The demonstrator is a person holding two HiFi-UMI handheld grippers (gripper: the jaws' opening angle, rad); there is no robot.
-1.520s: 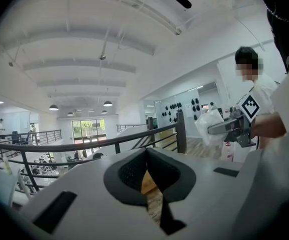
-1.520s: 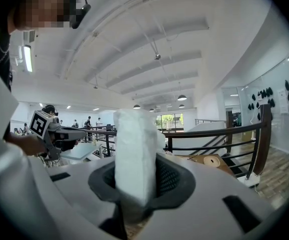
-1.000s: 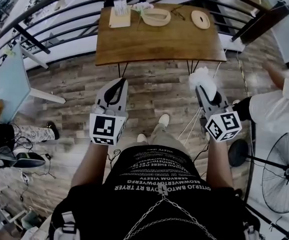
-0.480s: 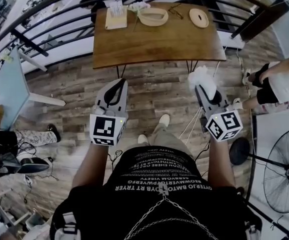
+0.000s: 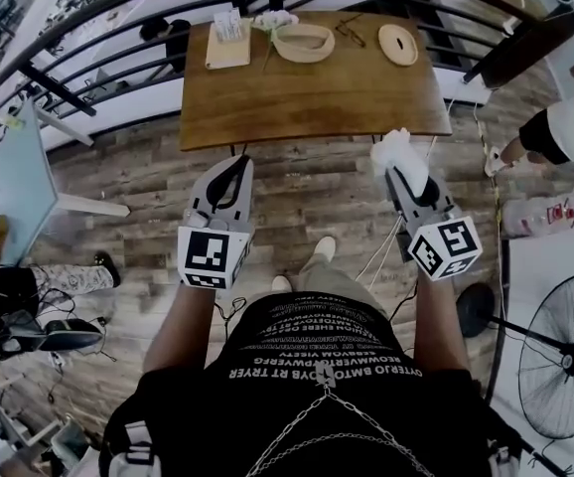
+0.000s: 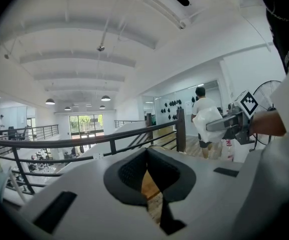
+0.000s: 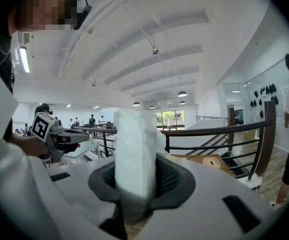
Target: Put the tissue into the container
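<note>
Sticking out white and crumpled, the tissue (image 5: 398,152) is pinched in the right gripper (image 5: 401,172), jaws closed partway onto it, above the plank floor (image 5: 312,192) just short of the wooden table (image 5: 307,97). Left gripper (image 5: 237,164) alongside has its tips together, nothing in it.

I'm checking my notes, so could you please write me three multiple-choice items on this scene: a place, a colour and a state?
1. Where is the tissue? A on the floor; B in the right gripper; C in the container.
2. What colour is the tabletop? A white; B green; C brown.
3. How do the jaws of the left gripper stand? A together, empty; B clamped on tissue; C wide apart.
Answers: B, the white wad sticks up between its jaws; C, brown wood grain shows; A, the tips meet with nothing between.
</note>
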